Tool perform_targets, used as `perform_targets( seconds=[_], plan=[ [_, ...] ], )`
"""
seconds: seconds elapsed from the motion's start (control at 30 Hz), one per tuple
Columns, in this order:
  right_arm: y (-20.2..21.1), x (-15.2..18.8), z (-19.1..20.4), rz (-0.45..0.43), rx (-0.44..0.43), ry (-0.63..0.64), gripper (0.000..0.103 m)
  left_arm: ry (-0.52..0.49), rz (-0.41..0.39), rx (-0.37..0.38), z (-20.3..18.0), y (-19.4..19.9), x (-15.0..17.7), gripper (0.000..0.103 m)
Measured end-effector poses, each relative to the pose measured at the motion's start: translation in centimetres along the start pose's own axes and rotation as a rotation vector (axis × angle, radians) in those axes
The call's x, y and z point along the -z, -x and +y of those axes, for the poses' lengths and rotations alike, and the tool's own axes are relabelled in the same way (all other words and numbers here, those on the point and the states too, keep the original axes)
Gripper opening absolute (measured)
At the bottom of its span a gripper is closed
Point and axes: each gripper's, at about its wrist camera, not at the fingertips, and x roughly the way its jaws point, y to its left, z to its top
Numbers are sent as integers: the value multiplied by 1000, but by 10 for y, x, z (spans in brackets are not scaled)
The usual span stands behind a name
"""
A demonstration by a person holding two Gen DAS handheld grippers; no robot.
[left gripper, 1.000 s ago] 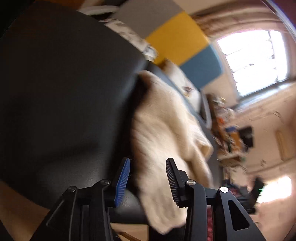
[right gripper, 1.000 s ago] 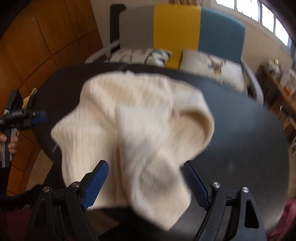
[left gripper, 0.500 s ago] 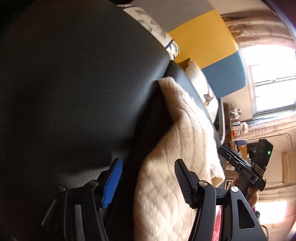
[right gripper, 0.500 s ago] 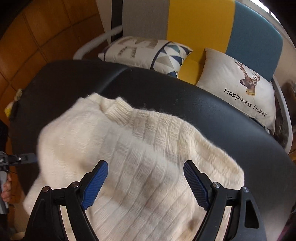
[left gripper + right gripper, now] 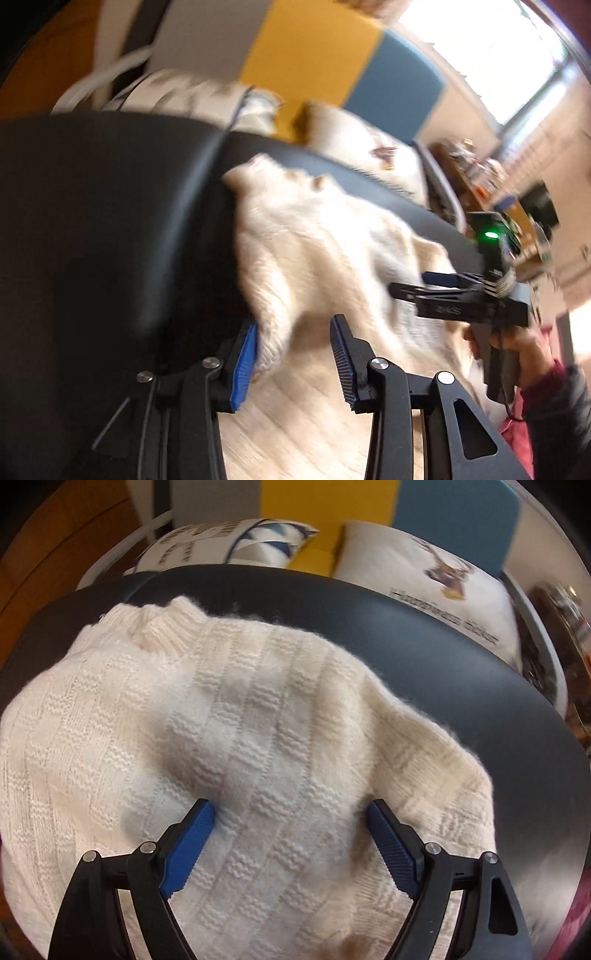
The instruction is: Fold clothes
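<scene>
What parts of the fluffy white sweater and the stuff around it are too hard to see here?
- Sweater: its sleeves and bottom hem, cut off by the right wrist view's lower edge.
- Deer pillow writing: blurred.
- Left gripper, left wrist view: motion blur hides whether its closing jaws pinch the sweater edge.

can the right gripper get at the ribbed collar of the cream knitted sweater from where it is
Probably yes. The right gripper stands open over the cream knitted sweater, and the ribbed collar lies uncovered at the far edge on the black surface, with nothing between.
</scene>
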Motion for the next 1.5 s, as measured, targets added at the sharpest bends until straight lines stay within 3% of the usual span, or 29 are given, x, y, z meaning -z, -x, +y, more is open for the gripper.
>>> perform_targets(
  seconds=[0.1, 0.2, 0.37, 0.5, 0.63, 0.67, 0.7, 0.8, 0.87, 1.03, 1.2, 1.37, 1.5],
  plan=[
    [5, 20, -29, -36, 10, -53, 86, 53, -11, 84, 3, 9, 2, 43],
    [9, 37, -45, -69, 15, -71, 88, 149, -13, 159, 20, 18, 2, 52],
    [11, 48, -45, -95, 8, -63, 90, 304, 73, 130, 74, 0, -10, 55],
    [10, 46, -36, -78, 13, -68, 90, 341, 159, 158, 76, -31, -20, 66],
    [7, 39, -32, -43, 2, -54, 91, 333, 206, 167, 66, -52, -23, 68],
    [7, 39, -32, -41, 0, -51, 91, 332, 201, 173, 61, -56, -25, 67],
    [8, 40, -32, -38, -1, -49, 91, 330, 188, 181, 56, -57, -27, 57],
    [9, 43, -32, -44, 3, -46, 90, 257, 143, 187, 33, -57, -37, 28],
    [12, 47, -34, -43, 14, -57, 90, 185, 106, 175, 10, -48, -40, 20],
    [26, 73, -56, -58, 47, -119, 82, -31, -10, 161, -58, -16, -37, 18],
    [51, 120, -88, -87, 44, -227, 80, -330, -103, 152, -149, 17, 6, 16],
    [75, 179, -131, -116, -29, -368, 80, -592, -15, 198, -229, 2, 81, 16],
    [81, 201, -153, -108, -97, -407, 80, -592, 79, 244, -244, -20, 111, 16]
  ],
)
